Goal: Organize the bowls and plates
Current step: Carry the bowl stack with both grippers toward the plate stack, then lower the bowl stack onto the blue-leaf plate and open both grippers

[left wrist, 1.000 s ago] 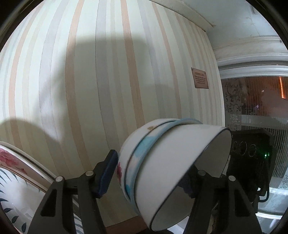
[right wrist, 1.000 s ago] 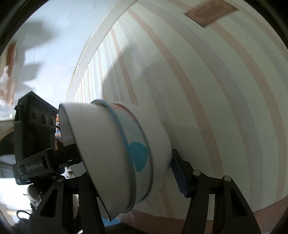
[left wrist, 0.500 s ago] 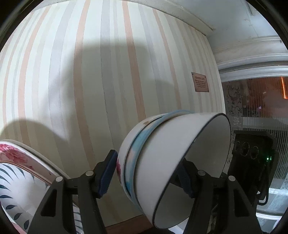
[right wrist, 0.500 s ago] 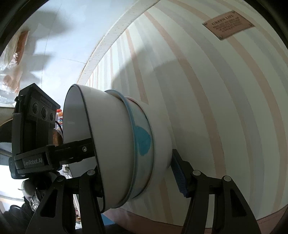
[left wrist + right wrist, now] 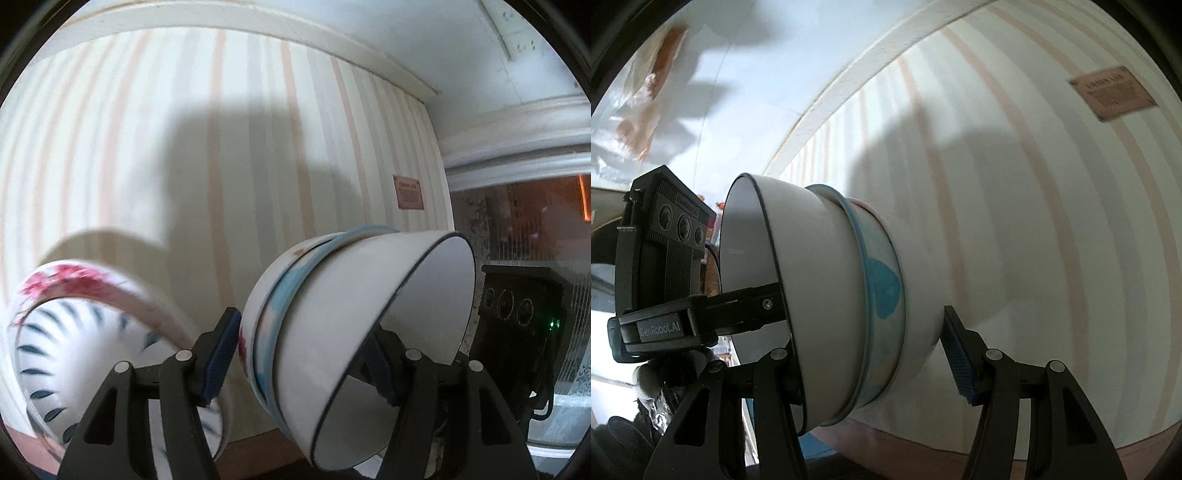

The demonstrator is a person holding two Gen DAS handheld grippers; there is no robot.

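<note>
A nested stack of bowls point(image 5: 343, 325), white with a blue band and a pink-flowered one at the back, is tilted on its side in the air. Both grippers hold it. My left gripper point(image 5: 303, 358) is shut on the stack, one pad on the bottom bowl, the other finger inside the front bowl. My right gripper point(image 5: 871, 354) grips the same stack point(image 5: 827, 295) the same way from the other side. A plate with blue leaves and pink flowers point(image 5: 92, 332) stands on edge at the lower left of the left wrist view.
A striped wall point(image 5: 221, 166) fills the background, with a small brown plaque point(image 5: 409, 192). The other gripper's black camera body point(image 5: 517, 317) shows at the right; it also shows in the right wrist view point(image 5: 661, 254).
Both grippers have tipped upward with the bowl stack. The patterned plate has come further into the left wrist view.
</note>
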